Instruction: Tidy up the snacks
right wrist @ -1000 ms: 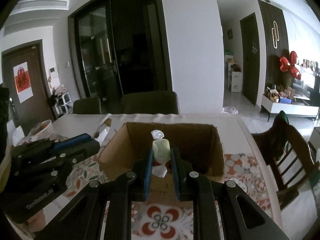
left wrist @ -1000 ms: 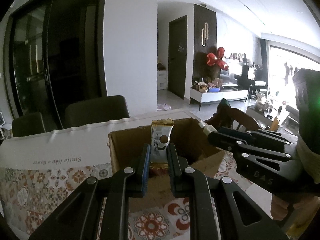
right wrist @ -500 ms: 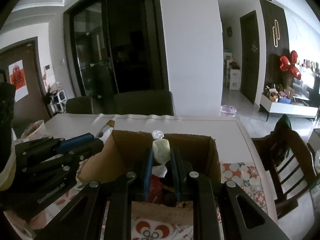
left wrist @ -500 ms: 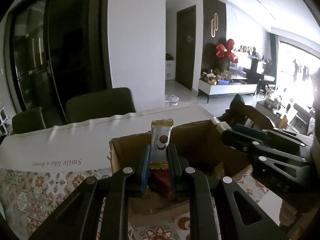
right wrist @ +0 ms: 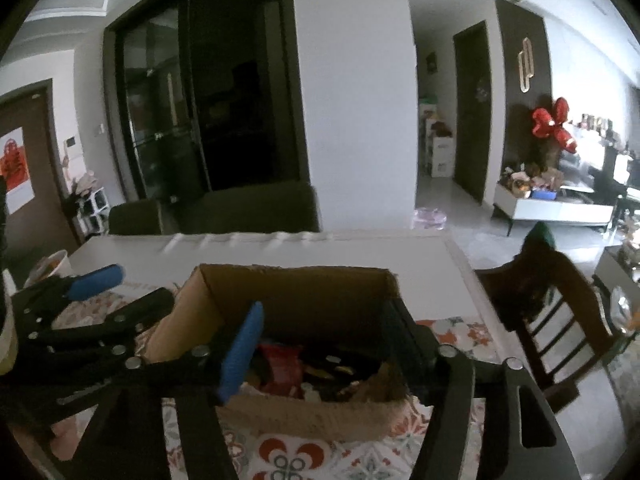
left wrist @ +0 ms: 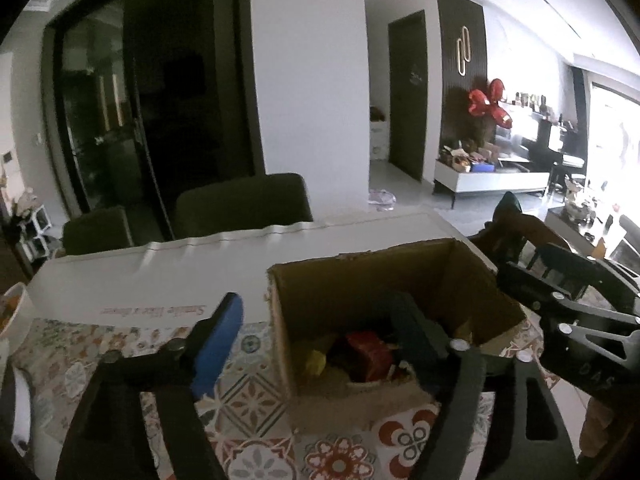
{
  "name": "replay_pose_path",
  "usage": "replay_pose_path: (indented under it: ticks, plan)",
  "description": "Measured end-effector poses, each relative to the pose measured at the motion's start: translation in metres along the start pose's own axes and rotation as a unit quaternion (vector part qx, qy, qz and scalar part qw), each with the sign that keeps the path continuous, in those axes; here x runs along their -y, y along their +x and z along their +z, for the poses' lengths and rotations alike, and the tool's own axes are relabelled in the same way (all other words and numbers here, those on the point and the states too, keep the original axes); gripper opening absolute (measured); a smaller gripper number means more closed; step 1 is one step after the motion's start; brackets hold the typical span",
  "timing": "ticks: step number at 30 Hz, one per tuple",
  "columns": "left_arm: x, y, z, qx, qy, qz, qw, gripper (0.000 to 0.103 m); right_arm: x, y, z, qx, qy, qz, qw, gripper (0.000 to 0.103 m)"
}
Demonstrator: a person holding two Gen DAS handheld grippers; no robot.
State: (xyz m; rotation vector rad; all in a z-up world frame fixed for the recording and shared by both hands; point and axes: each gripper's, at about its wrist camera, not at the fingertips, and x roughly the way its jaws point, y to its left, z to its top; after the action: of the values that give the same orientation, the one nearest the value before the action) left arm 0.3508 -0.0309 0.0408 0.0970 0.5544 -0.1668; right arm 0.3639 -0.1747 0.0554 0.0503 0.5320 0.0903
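An open cardboard box (left wrist: 440, 276) stands on the patterned tablecloth and holds several snacks, among them a red packet (left wrist: 366, 354). My left gripper (left wrist: 316, 332) is wide open and empty, its right finger inside the box and its left finger outside the box's left wall. The box also shows in the right wrist view (right wrist: 296, 284), with a red packet (right wrist: 282, 364) inside. My right gripper (right wrist: 320, 344) is wide open and empty over the box. Each gripper shows in the other's view: the right one (left wrist: 568, 304), the left one (right wrist: 100, 300).
A white table (left wrist: 180, 268) carries a floral tablecloth (left wrist: 256, 400). Dark chairs (left wrist: 240, 208) stand behind it. A wooden chair (right wrist: 548, 308) stands to the right. A bowl (left wrist: 12, 312) sits at the left edge.
Both grippers have opened wide. The snack bar has left the left gripper and the pale wrapped snack has left the right gripper. Both grippers have moved closer over the box.
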Motion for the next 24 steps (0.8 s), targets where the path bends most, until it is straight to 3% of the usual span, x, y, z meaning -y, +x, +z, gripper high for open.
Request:
replay_pose_path:
  ticks: [5, 11, 19, 24]
  plan:
    - [-0.001, -0.039, -0.014, 0.028, -0.007, 0.02, 0.9994, 0.095, -0.001, -0.031, -0.011, 0.015, 0.004, -0.022, 1.0, 0.077]
    - [0.001, -0.085, -0.031, 0.062, -0.003, 0.039, 0.9973, 0.103, -0.006, -0.073, -0.028, 0.029, 0.003, -0.034, 0.999, 0.084]
    - [0.003, -0.129, -0.057, 0.074, 0.002, 0.045, 0.9962, 0.103, -0.012, -0.124, -0.054, 0.044, 0.006, -0.052, 0.998, 0.092]
    - [0.003, -0.154, -0.076, 0.073, 0.0, 0.043, 0.9964, 0.103, -0.018, -0.15, -0.072, 0.046, -0.001, -0.057, 0.997, 0.092]
